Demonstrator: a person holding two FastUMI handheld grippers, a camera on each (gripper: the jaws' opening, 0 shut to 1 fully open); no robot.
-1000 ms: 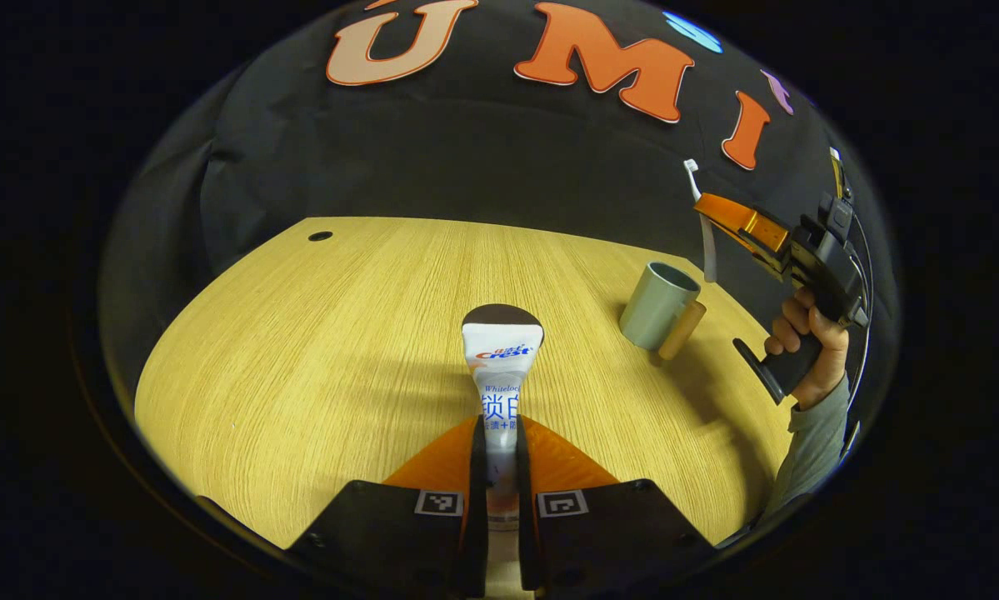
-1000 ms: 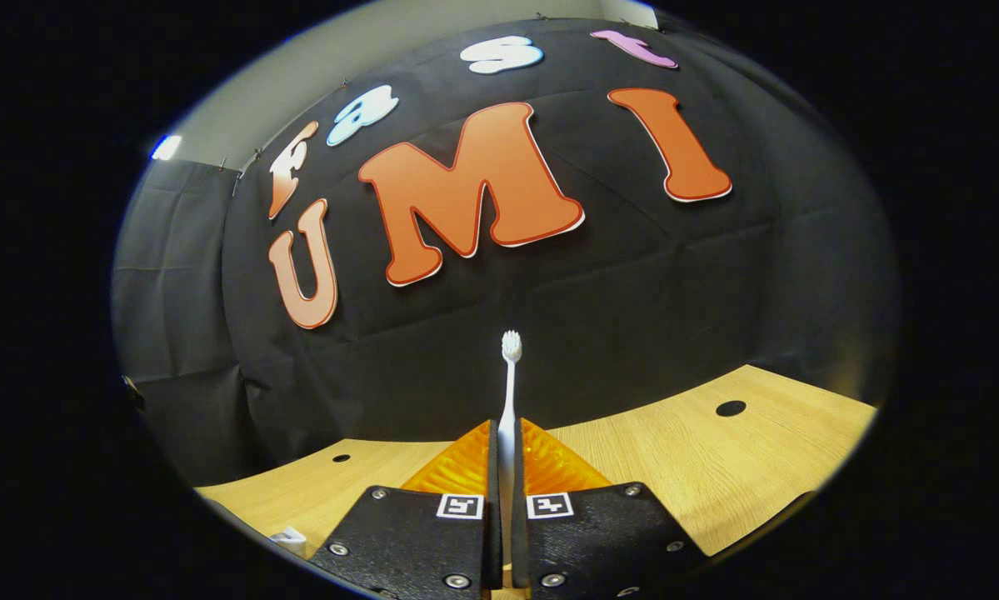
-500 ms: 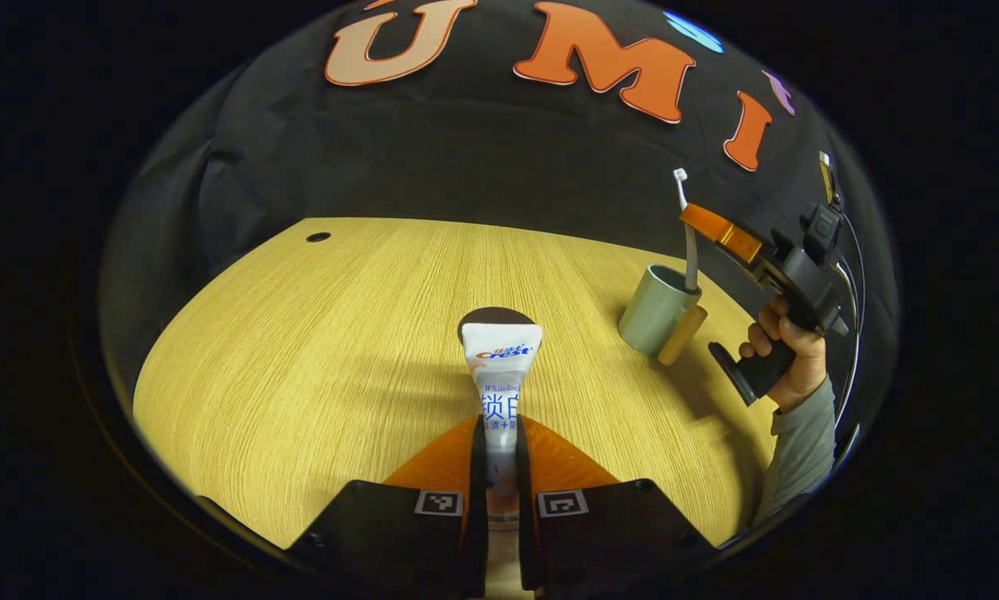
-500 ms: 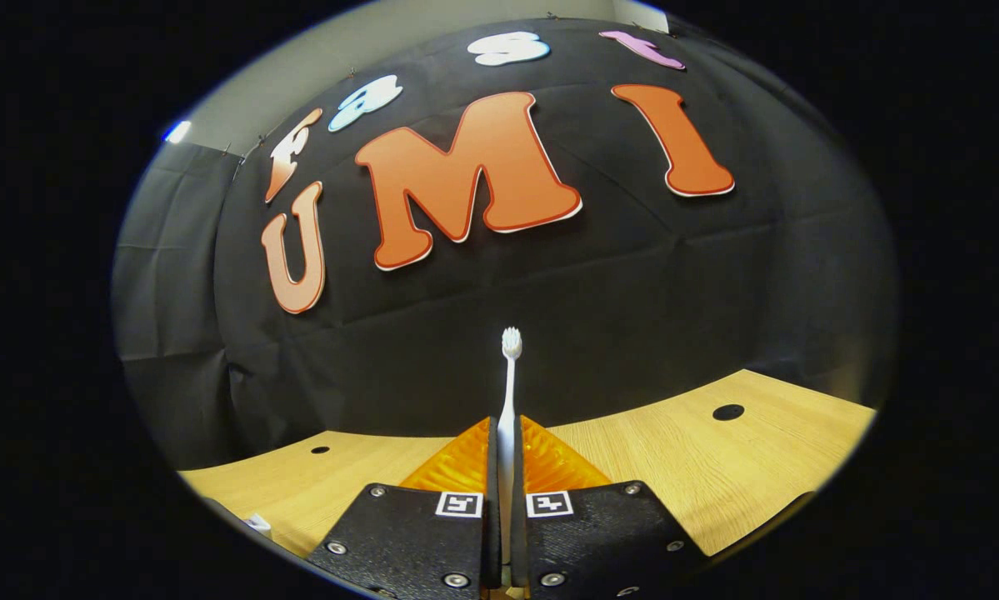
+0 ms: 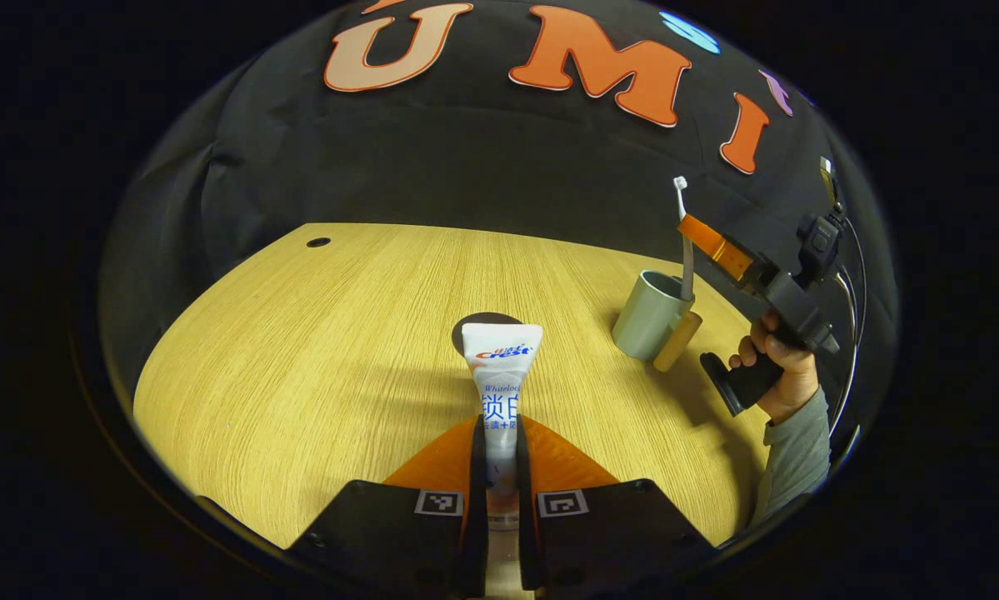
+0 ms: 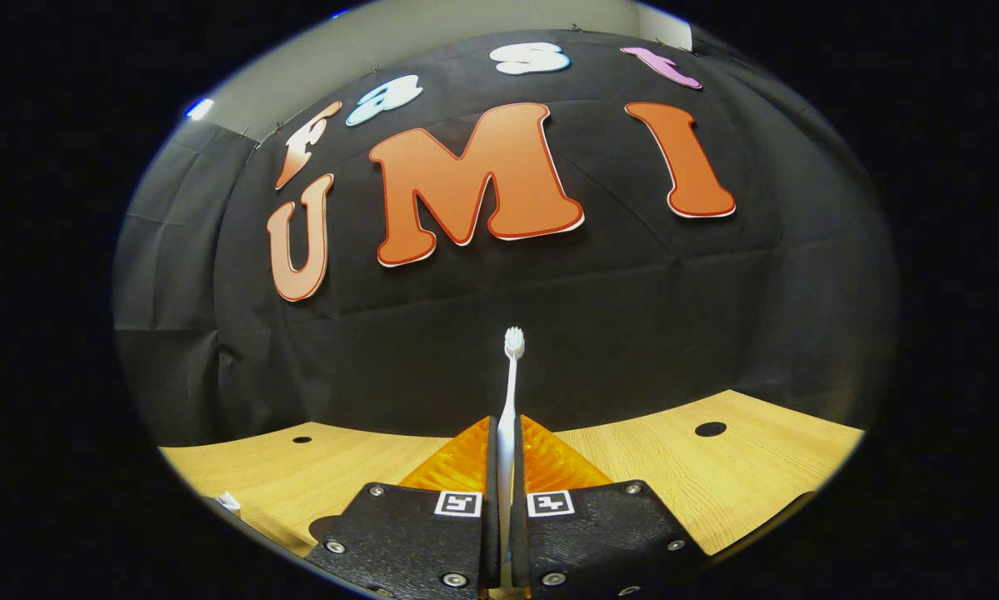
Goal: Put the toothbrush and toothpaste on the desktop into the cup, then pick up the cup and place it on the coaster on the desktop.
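My left gripper (image 5: 499, 433) is shut on a white toothpaste tube (image 5: 501, 375), which sticks out forward over the wooden desktop (image 5: 341, 333). Behind the tube's end lies a dark round coaster (image 5: 476, 322). A grey-green cup (image 5: 647, 315) with a wooden handle stands at the right. Above it, a hand holds my right gripper (image 5: 692, 229), shut on a white toothbrush (image 5: 684, 242) whose lower end dips inside the cup's mouth. In the right gripper view, my right gripper (image 6: 506, 433) clamps the toothbrush (image 6: 511, 375), bristles upward.
The black cloth wall stands behind the desktop (image 6: 716, 483). Small round holes (image 5: 318, 242) (image 6: 710, 429) sit in the desktop near its far edge. A grey sleeve (image 5: 795, 458) reaches in from the right.
The right gripper has come down and to the left, bringing the toothbrush's lower end from above the cup into its mouth. The left gripper and toothpaste have held still.
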